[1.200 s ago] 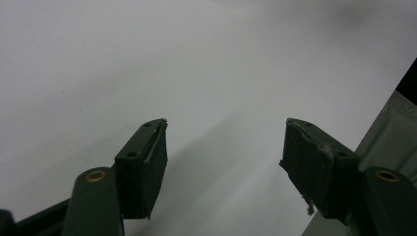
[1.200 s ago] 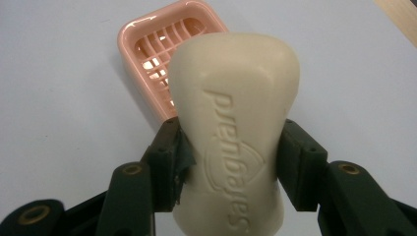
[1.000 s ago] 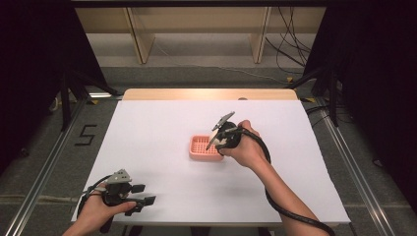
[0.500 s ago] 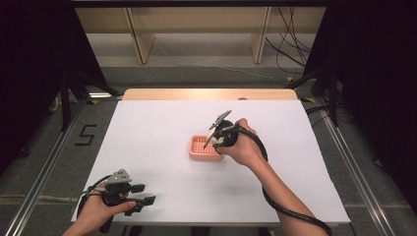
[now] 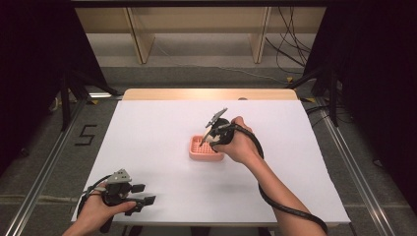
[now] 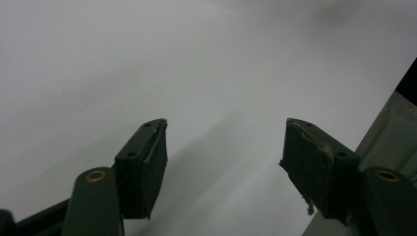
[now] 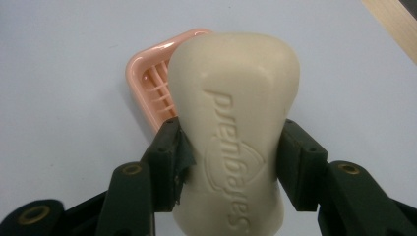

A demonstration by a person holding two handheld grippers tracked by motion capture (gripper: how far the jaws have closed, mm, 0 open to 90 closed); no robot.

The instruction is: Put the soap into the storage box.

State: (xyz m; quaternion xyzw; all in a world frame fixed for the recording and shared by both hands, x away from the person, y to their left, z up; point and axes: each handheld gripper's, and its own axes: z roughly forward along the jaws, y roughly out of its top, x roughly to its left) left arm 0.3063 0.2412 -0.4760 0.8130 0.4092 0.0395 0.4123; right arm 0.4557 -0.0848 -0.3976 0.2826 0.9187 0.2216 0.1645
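Note:
A cream bar of soap [image 7: 233, 132] with embossed lettering is clamped across its middle by my right gripper [image 7: 231, 147]. Right behind it sits a pink slatted soap dish [image 7: 150, 81], partly hidden by the bar. In the high view the right gripper [image 5: 212, 138] hovers over the pink soap dish [image 5: 202, 152] at the middle of the white table [image 5: 162, 128]. My left gripper [image 5: 140, 195] rests near the table's front left corner, and the left gripper [image 6: 223, 162] has its jaws wide apart over bare white surface.
A wooden strip [image 5: 206, 94] runs along the table's far edge. Metal rails [image 5: 44, 167] flank the table on the floor. A black cable [image 5: 282, 206] trails from the right gripper along the forearm. In the left gripper view the table's edge [image 6: 388, 128] lies at the right.
My right gripper has shifted slightly left and down toward the soap dish with the soap in it. The left gripper has stayed put.

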